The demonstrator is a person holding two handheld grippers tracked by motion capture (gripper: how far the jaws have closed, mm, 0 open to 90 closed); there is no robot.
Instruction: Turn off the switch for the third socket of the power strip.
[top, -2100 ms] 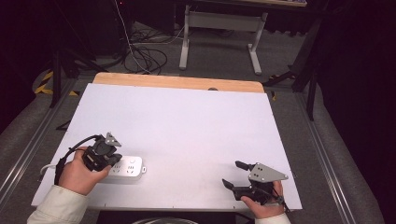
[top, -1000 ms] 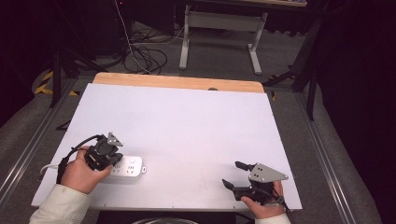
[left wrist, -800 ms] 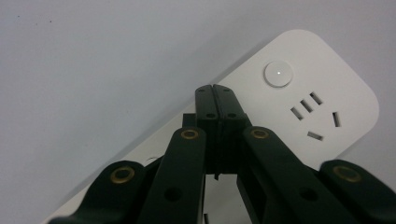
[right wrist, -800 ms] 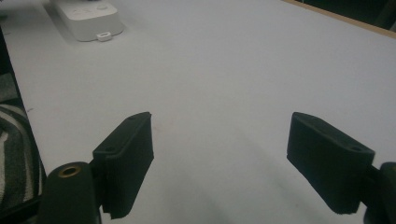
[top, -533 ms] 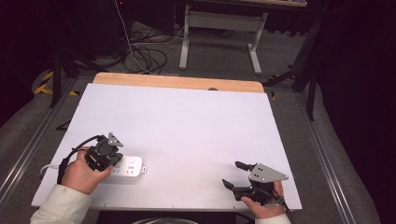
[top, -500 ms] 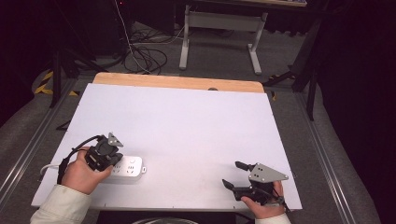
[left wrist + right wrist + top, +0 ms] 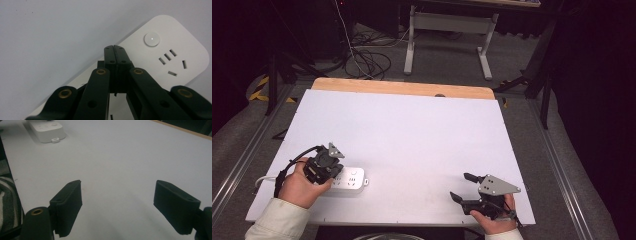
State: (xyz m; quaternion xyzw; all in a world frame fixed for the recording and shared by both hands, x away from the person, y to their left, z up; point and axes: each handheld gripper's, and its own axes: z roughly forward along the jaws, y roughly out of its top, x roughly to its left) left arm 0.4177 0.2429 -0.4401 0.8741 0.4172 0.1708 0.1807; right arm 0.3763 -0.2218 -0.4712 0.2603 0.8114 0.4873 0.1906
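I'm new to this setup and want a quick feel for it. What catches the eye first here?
A white power strip lies near the front left corner of the big white table, with the left gripper poised over it, jaws pressed together and pointing toward its round button. At the front right, the right gripper hovers over bare tabletop with its jaws wide apart.
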